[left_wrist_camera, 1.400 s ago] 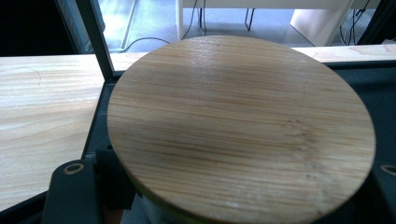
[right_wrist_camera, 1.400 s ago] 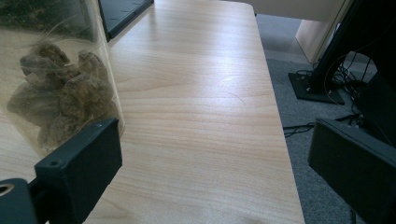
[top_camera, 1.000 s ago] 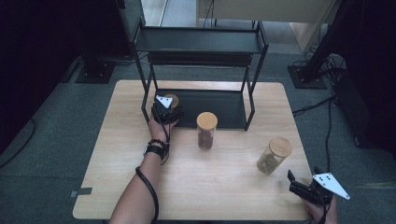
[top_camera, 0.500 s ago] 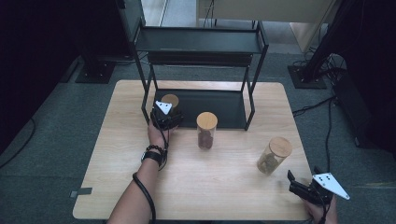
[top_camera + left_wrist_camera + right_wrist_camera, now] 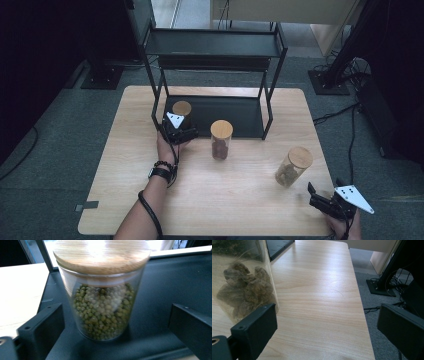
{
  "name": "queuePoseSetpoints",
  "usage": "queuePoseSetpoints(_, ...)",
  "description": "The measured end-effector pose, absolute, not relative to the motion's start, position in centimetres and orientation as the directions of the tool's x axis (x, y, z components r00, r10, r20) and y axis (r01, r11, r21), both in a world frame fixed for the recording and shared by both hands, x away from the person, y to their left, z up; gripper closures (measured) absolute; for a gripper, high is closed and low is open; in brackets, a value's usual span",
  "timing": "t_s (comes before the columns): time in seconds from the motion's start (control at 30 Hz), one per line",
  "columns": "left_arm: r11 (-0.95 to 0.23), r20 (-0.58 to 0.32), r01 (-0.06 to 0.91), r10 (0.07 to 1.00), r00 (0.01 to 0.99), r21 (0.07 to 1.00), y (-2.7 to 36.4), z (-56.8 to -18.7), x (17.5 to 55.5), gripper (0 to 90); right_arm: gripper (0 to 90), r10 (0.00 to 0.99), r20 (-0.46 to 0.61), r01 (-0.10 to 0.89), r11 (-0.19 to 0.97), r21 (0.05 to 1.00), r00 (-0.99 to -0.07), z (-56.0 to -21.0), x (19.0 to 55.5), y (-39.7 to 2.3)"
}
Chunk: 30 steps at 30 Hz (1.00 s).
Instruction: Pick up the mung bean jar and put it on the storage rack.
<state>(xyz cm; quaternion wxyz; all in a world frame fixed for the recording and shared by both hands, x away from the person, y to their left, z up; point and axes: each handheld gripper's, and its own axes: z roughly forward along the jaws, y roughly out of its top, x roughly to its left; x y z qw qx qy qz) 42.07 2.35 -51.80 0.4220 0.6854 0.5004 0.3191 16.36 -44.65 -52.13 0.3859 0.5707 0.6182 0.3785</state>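
Bean jar (image 5: 102, 290): glass, wood lid, on rack (image 5: 160, 302). Likely heavy, slippery, breakable; take mid-wall. Left gripper (image 5: 181, 131) jaws just opened, jar between, untouched. Right gripper (image 5: 320, 199) apart, empty.

Light wood desk (image 5: 125, 200) mid-frame. Black rack (image 5: 215, 47) at upper centre, green-bean jar (image 5: 181, 111) on its bottom tray. Two lidded jars directly on desk: centre (image 5: 220, 140), lower right (image 5: 293, 166).
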Motion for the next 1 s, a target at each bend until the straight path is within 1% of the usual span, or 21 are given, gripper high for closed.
queuePoseSetpoints(0.47, -0.112, -0.017, 0.422, 0.957, 0.291, 0.9, 3.4, -51.8, 40.7, 0.0, 2.7, 0.997, -0.05, 0.412, 0.066, 0.909, -0.05, -52.1, 16.4, -44.6)
queuePoseSetpoints(1.0, -0.111, -0.02, 0.419, 0.955, 0.296, 0.901, 3.9, -51.8, 38.9, 0.0, 2.7, 0.997, -0.057, 0.415, 0.072, 0.907, -0.049, -52.1, 16.4, -44.5)
